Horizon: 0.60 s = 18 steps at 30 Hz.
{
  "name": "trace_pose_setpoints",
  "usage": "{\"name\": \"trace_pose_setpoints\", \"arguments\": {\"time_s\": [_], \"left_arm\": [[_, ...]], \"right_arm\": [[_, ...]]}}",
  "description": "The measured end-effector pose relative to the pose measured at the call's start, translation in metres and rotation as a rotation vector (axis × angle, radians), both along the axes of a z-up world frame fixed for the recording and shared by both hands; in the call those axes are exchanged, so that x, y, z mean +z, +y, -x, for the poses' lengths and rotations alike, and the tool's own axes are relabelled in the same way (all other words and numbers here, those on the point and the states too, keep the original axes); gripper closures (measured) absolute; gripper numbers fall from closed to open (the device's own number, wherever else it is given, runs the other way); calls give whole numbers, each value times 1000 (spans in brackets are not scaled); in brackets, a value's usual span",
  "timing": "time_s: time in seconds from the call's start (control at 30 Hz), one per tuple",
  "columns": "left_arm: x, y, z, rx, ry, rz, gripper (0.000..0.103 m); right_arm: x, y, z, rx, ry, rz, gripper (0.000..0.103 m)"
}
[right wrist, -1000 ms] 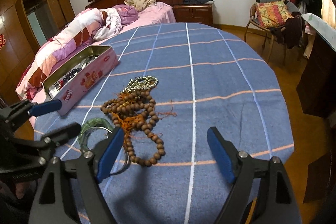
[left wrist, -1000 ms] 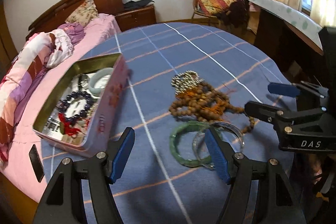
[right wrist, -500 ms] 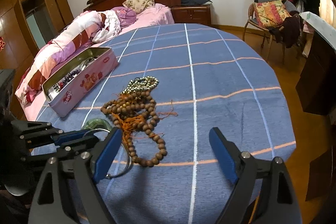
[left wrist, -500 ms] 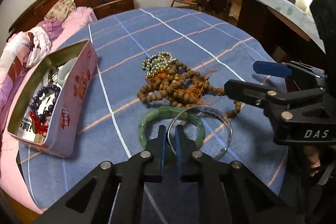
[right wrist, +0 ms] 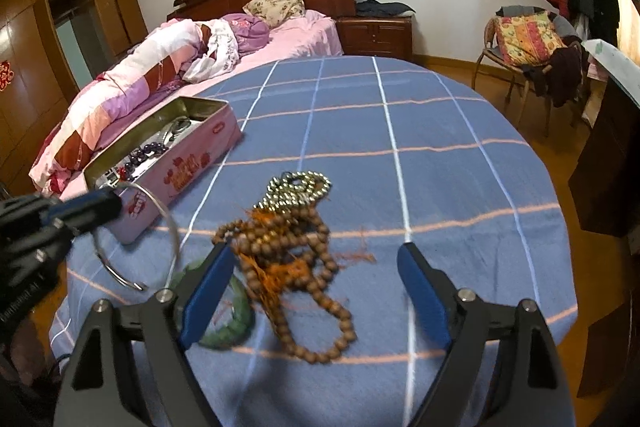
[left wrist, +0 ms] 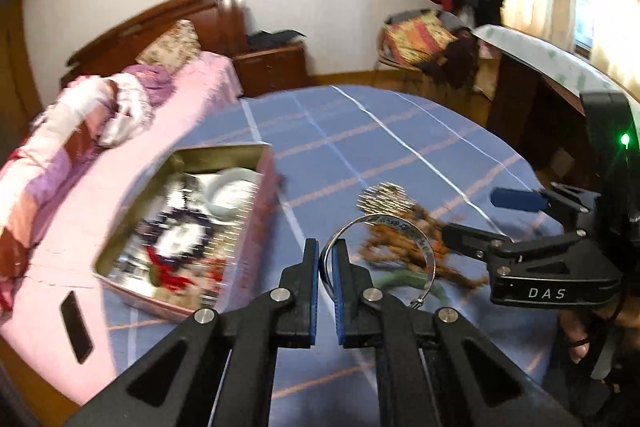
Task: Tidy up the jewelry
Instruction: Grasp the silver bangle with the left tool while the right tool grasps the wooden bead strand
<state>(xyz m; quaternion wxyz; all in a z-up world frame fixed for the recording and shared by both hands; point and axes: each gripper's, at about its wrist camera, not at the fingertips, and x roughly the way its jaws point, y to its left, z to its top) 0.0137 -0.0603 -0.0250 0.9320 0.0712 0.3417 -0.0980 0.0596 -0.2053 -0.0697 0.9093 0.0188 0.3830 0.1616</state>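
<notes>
**Silver bangle: lifted off the surface**

Where it lay flat overlapping the green bangle half a second ago, the silver bangle now hangs pinched in the nearly shut left hand-held gripper, raised near the pink tin at the surface's left edge. Right hand-held gripper: wide open, empty, over the wooden beads. Deposit in the tin likely next.

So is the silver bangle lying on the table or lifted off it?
Lifted: the left gripper pinches the silver bangle above the table.
</notes>
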Motion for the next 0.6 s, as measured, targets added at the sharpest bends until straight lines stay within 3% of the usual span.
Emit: {"name": "trace_pose_setpoints", "arguments": {"time_s": [0.23,0.4,0.43,0.53,0.6], "left_arm": [[-3,29,-9,84,-13,-1,98],[-8,34,-11,82,3,24,98],[-9,35,-11,82,4,28,98],[-9,36,-11,83,6,32,98],[-9,37,-12,82,7,37,98]], "right_arm": [[-5,29,-9,56,45,27,26],[-18,38,-16,71,105,52,39],[-22,39,-16,75,114,55,44],[-23,35,-16,75,129,35,73],[-19,33,-13,77,116,26,84]]}}
